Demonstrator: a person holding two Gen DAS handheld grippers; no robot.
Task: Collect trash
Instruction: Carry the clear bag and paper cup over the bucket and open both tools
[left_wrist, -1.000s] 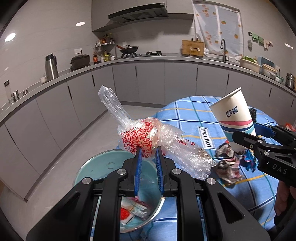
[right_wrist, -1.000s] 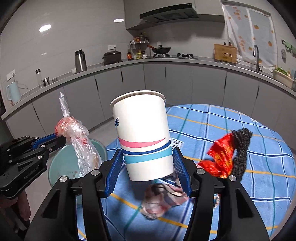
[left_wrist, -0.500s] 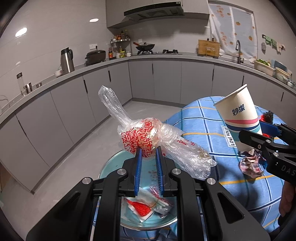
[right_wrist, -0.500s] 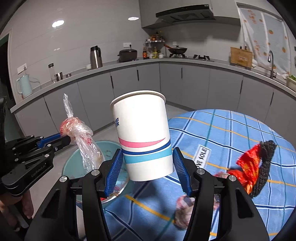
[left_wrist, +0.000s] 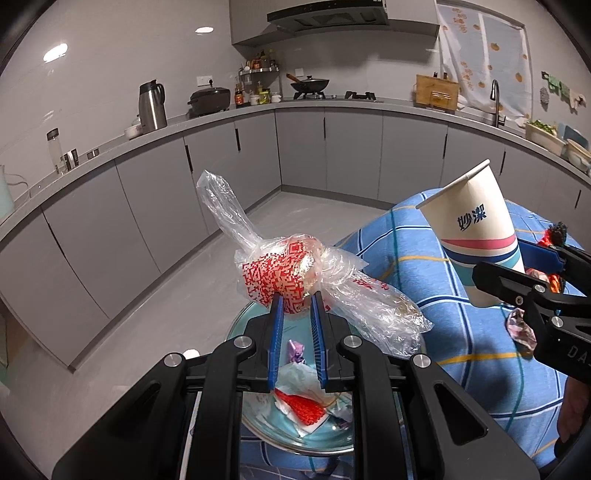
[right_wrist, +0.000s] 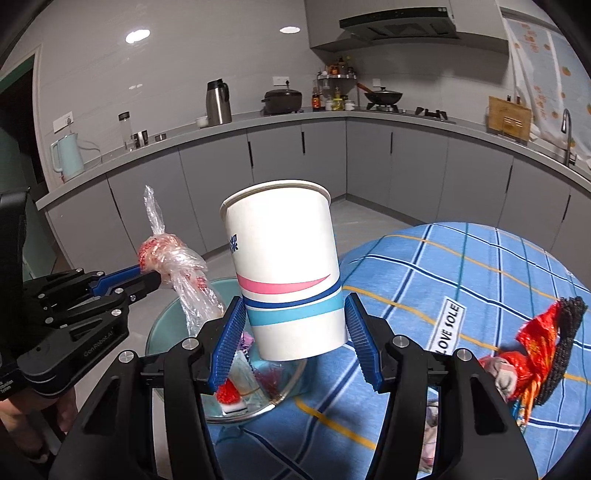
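Left gripper (left_wrist: 295, 306) clamped plastic bag (left_wrist: 295, 277); right gripper (right_wrist: 295, 332) clasped paper cup (right_wrist: 284, 273); bowl (right_wrist: 162, 332) held some scraps; wrappers (right_wrist: 535, 350) remained on table (right_wrist: 480, 266).

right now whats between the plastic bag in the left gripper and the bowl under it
Only air. In the left wrist view the plastic bag, pinched by the left gripper, hangs above the glass bowl of wrappers, apart from it.

The left claw (left_wrist: 296, 301) pinched a crinkly plastic bag (left_wrist: 295, 273) above a bowl (left_wrist: 258, 428) of trash. Beside it, the right claw (left_wrist: 517, 266) held a paper cup (left_wrist: 476, 229).
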